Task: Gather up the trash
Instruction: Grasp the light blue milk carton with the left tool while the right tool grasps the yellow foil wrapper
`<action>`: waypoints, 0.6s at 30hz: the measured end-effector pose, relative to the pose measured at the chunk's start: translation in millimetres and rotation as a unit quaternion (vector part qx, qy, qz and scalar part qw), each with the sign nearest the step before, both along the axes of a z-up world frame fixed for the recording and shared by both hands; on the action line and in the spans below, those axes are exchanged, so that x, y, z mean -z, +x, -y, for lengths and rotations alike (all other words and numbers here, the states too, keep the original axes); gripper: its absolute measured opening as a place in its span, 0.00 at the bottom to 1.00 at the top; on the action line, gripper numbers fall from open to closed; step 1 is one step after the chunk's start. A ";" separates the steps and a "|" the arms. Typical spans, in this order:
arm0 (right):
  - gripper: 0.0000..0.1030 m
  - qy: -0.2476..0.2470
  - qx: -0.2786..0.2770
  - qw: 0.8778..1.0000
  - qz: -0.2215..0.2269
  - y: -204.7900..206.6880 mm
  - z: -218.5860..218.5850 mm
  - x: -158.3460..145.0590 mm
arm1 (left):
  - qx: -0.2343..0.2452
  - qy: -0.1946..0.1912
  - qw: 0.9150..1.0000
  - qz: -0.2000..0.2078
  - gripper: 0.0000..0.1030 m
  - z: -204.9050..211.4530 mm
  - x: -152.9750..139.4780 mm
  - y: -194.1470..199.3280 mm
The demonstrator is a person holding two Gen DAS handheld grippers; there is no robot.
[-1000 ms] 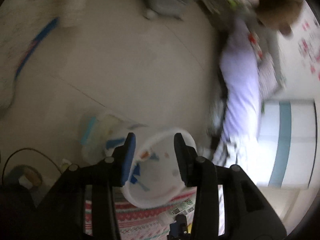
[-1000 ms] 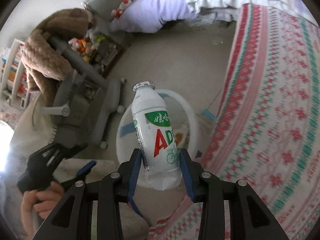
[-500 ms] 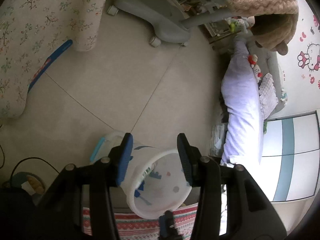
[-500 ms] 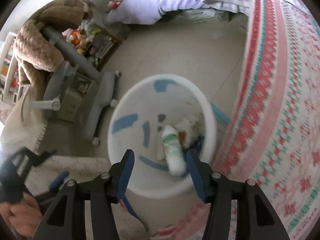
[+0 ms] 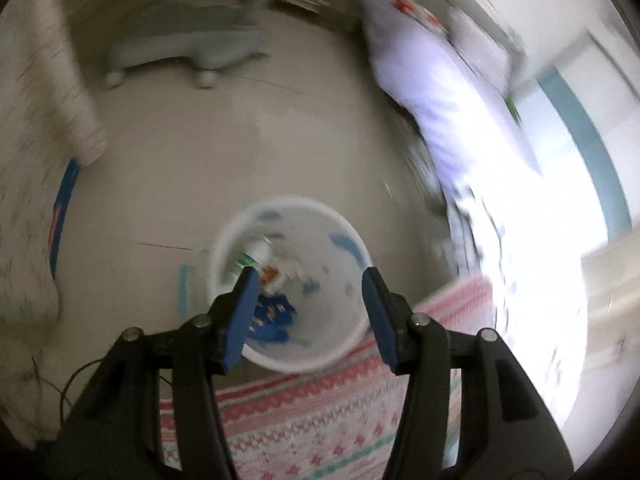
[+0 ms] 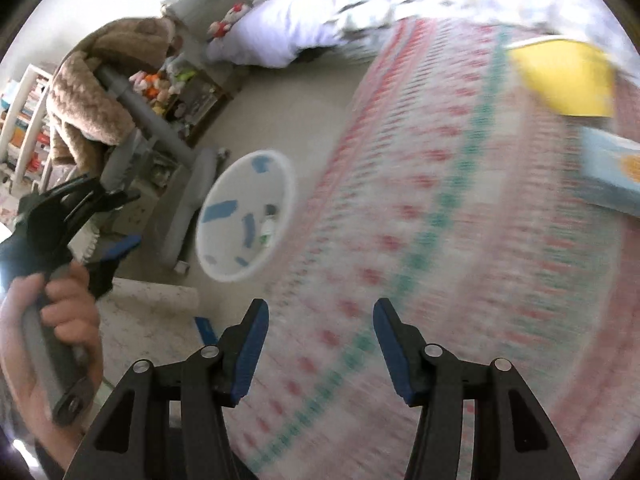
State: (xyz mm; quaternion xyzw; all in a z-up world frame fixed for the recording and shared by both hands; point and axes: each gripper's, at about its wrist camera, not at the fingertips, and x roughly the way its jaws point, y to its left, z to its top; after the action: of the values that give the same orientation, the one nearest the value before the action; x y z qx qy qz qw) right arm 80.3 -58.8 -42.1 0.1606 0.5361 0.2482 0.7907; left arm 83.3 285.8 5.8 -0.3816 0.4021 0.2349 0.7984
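One white bin point(image 5: 352, 280) is standing on the floor beside one patterned bedspread point(image 6: 460, 240) — one bottle point(image 5: 256, 254) lying inside. My left gripper point(image 5: 308, 308) is opening, my right gripper point(image 6: 320, 344) spread — both holding nothing.

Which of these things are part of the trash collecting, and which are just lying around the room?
Part of the job: white bin, drink bottle inside it, yellow item and blue box on the patterned blanket, perhaps next.

Just there: brown coat, grey chair base, soft toys.
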 end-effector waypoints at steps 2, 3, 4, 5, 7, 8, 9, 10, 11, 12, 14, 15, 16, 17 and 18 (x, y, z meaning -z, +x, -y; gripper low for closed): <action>0.55 -0.008 0.020 1.000 -0.003 -6.8 34.8 -5.4 | 0.051 0.015 0.999 -0.013 0.56 22.4 -0.3 14.1; 0.55 -0.011 0.035 0.999 -0.006 -10.3 59.1 -8.3 | 0.087 0.024 0.996 -0.019 0.58 37.9 0.2 22.7; 0.55 -0.015 0.048 0.999 -0.005 -13.4 78.7 -11.2 | 0.138 0.038 0.989 -0.029 0.59 62.0 0.5 34.0; 0.56 -0.020 0.063 0.998 0.000 -16.2 97.0 -14.1 | 0.166 0.051 0.984 -0.036 0.59 78.1 0.8 39.8; 0.58 -0.032 0.103 0.994 0.017 -20.9 136.6 -19.2 | 0.231 0.082 0.969 -0.042 0.59 119.5 0.7 50.5; 0.61 -0.041 0.125 0.991 0.024 -20.8 151.3 -20.2 | 0.255 0.090 0.962 -0.040 0.59 135.2 -1.0 54.3; 0.62 -0.055 0.144 0.988 0.027 -21.4 163.3 -20.3 | 0.283 0.097 0.953 -0.038 0.61 151.7 -1.3 57.9; 0.62 -0.096 0.179 0.979 0.028 -21.0 182.7 -19.6 | 0.328 0.107 0.938 -0.035 0.64 175.8 -1.7 62.6; 0.62 -0.136 0.197 0.970 0.031 -20.4 193.8 -20.0 | 0.358 0.124 0.925 -0.032 0.65 194.4 -2.1 65.6; 0.62 -0.182 0.207 0.960 0.043 -18.8 201.1 -22.2 | 0.383 0.146 0.912 -0.028 0.69 213.6 -2.2 67.2; 0.64 -0.241 0.208 0.946 0.065 -15.6 211.2 -26.6 | 0.421 0.193 0.886 -0.018 0.73 247.1 -1.8 66.8; 0.65 -0.248 0.209 0.944 0.065 -13.3 217.1 -28.1 | 0.437 0.215 0.873 -0.013 0.75 261.7 -0.8 66.7; 0.65 -0.239 0.215 0.945 0.059 -11.1 225.8 -29.8 | 0.468 0.246 0.849 -0.008 0.77 284.7 4.4 66.0; 0.65 -0.226 0.225 0.946 0.052 -10.3 234.4 -30.1 | 0.495 0.262 0.828 -0.008 0.78 300.3 10.2 64.5; 0.66 -0.213 0.235 0.947 0.044 -9.9 245.5 -29.5 | 0.525 0.274 0.806 -0.007 0.78 314.2 16.6 62.7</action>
State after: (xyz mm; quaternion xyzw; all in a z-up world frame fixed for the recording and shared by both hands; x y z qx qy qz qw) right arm 70.3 -304.3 -12.6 0.0986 0.4879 -0.0584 0.8653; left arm 145.9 -28.5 -10.8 0.1242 0.4654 -0.1166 0.8686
